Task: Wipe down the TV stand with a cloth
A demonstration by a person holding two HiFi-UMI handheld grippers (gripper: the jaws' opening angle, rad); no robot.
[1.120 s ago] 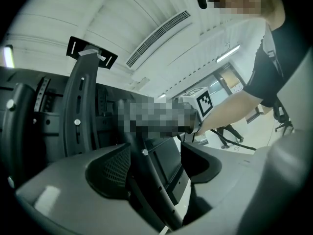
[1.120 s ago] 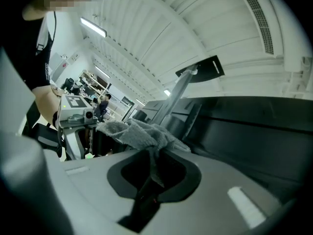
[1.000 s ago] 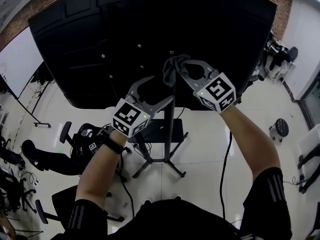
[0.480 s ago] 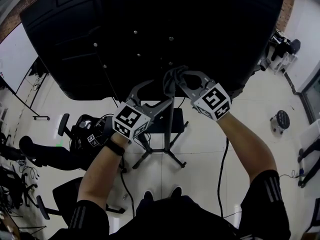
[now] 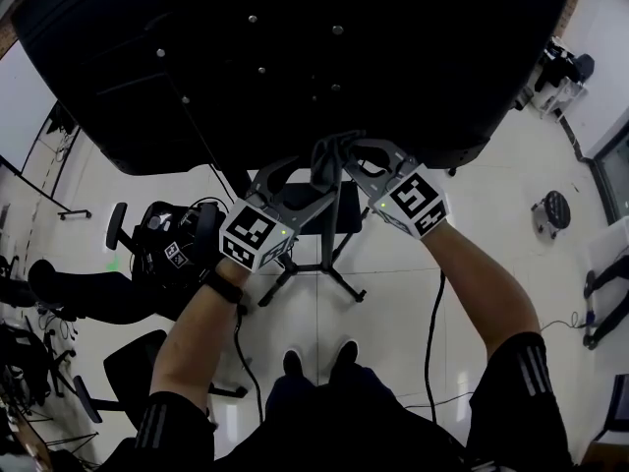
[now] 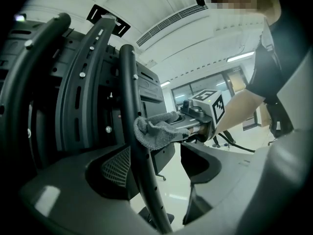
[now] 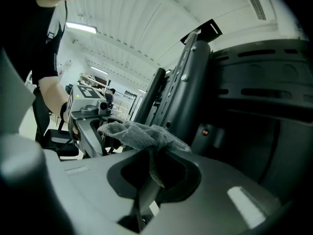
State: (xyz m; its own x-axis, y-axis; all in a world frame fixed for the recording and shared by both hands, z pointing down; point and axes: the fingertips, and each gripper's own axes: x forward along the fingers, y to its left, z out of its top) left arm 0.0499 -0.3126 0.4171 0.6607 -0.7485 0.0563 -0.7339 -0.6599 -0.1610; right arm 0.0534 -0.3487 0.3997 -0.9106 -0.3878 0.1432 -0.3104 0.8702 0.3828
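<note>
Grey cloth [image 6: 156, 131]: bunched into a wad, pinched in the right gripper [image 5: 336, 162], pressed against the side of the TV stand [image 5: 332, 239] pole, just under the screen. Stand is black: upright pole with a row of holes, splayed legs at the base.

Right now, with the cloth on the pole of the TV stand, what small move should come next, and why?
Probably draw the right gripper down the black pole. Its jaws pinch the grey cloth, the cloth lies against the pole, and more pole runs below it.
</note>
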